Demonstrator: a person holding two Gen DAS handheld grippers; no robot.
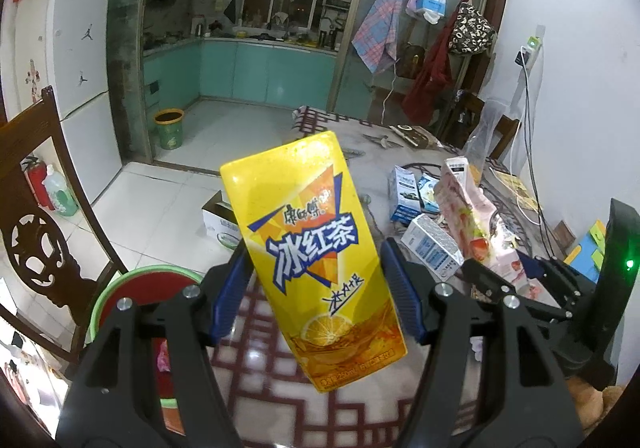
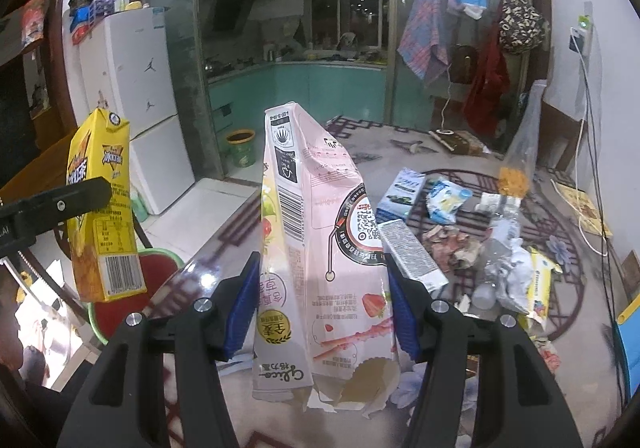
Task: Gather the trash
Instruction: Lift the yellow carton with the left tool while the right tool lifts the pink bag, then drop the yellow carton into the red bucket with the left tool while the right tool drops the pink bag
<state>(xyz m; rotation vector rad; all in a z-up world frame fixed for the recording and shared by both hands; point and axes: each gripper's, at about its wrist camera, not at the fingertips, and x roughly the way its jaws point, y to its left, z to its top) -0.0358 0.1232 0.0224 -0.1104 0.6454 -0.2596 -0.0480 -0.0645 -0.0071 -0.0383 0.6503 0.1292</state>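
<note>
Two cartons are off the table, one in each claw. The left gripper [image 1: 316, 280] pinches a yellow iced-tea carton [image 1: 310, 248] between its blue pads, the carton tilted with its top leaning left and raised above the patterned table [image 1: 256, 404]. The right gripper [image 2: 322, 304] pinches a torn pink snack box [image 2: 320, 248] at its sides, upright, its ragged lower edge hanging below the pads. In the right wrist view the yellow carton shows at the left, above a green-rimmed red basin [image 2: 160, 264] that sits off the table's near left edge. More trash lies on the table to the right: a small white carton [image 2: 412, 252] just beside the pink box, a blue and white box [image 2: 400, 192] farther off, and crumpled wrappers [image 2: 504, 260] at the right.
</note>
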